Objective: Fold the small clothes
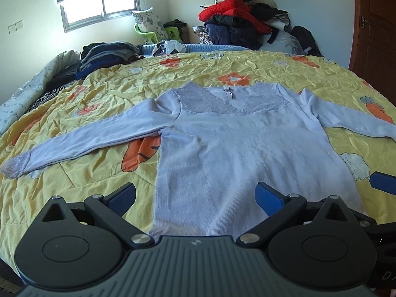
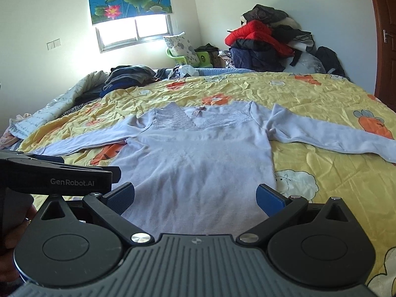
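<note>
A light lavender long-sleeved top (image 1: 222, 148) lies flat on the yellow quilt (image 1: 86, 173), neck away from me, both sleeves spread out to the sides. It also shows in the right wrist view (image 2: 198, 163). My left gripper (image 1: 195, 198) is open, its fingers wide apart over the hem near the left side of the top. My right gripper (image 2: 195, 198) is open over the hem near the right side. Neither holds anything. The left gripper's body (image 2: 61, 175) shows at the left of the right wrist view.
A stack of dark folded clothes (image 1: 106, 54) sits at the far left of the bed. A heap of jackets, red and dark (image 1: 242, 22), is piled behind the bed. A brown door (image 1: 376, 24) stands at the right.
</note>
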Available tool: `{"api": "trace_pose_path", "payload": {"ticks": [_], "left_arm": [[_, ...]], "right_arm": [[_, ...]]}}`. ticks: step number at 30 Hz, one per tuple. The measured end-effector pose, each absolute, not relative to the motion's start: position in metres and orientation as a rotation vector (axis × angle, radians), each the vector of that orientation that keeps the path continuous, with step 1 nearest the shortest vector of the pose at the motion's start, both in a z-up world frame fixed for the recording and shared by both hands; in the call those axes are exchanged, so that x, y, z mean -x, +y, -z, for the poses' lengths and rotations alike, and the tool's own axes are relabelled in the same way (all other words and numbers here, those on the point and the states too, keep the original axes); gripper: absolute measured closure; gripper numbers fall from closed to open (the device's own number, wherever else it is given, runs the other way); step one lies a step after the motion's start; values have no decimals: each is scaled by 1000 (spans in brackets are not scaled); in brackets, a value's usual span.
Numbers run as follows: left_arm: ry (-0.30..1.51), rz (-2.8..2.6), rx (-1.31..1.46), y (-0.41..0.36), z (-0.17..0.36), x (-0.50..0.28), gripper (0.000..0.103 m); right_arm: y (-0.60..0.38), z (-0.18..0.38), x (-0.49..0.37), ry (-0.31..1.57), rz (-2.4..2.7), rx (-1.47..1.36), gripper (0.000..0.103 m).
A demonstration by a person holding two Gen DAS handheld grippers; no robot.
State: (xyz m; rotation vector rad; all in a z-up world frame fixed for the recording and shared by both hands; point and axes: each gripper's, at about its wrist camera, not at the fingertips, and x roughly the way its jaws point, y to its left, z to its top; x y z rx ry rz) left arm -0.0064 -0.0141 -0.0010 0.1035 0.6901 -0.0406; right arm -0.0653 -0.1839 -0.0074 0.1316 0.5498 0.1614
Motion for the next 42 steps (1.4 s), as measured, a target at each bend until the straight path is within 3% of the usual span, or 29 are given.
{"api": "trace_pose_path", "payload": {"ticks": [26,42], "left_arm": [[735,21,-88,-16,7,-21,0],[708,31,-162,-47,4,-43,0]], "right_arm": [[-184,15,53,620,-79,-21,0],[-236,13,39,568,-21,-122,0]]}}
